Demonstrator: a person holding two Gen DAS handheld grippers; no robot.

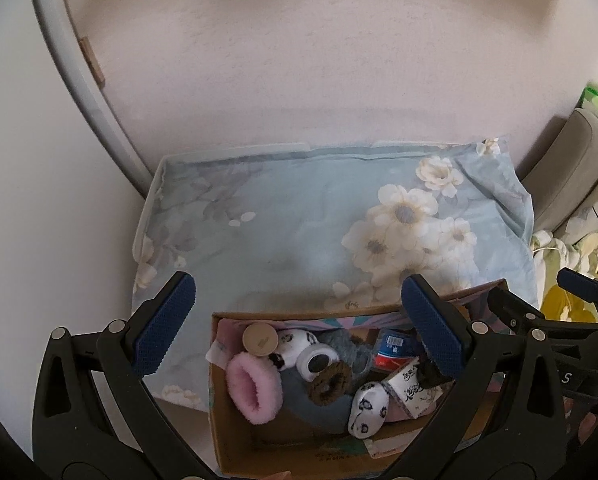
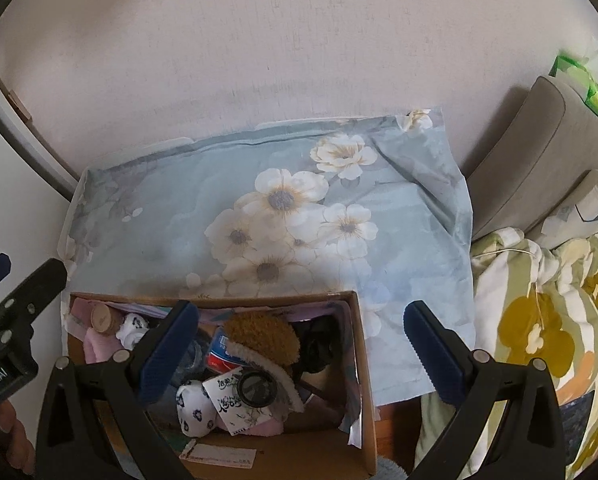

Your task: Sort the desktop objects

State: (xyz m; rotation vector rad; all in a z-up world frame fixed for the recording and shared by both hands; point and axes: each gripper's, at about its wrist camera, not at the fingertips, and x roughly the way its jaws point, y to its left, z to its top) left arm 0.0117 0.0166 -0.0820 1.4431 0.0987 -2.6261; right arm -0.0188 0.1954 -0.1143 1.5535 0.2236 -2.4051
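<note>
A cardboard box [image 1: 235, 440] sits on a table covered by a blue floral cloth [image 1: 299, 220]. In it lie a pink fluffy scrunchie [image 1: 253, 388], a brown scrunchie [image 1: 331, 384], a round wooden lid [image 1: 260, 340], white patterned socks [image 1: 367, 410], a tissue pack [image 1: 413, 394] and a blue-red packet [image 1: 391, 350]. My left gripper [image 1: 299, 328] is open and empty above the box. My right gripper [image 2: 301, 352] is open and empty above the box's right part [image 2: 363, 360]. The right wrist view also shows a brown brush-like pad [image 2: 263, 340] and a black item [image 2: 319, 344].
A white wall stands behind the table. A grey cushion [image 2: 531, 148] and a green packet [image 2: 587, 88] are at the right. A yellow-flowered blanket [image 2: 539, 320] lies right of the table. The far half of the cloth holds nothing.
</note>
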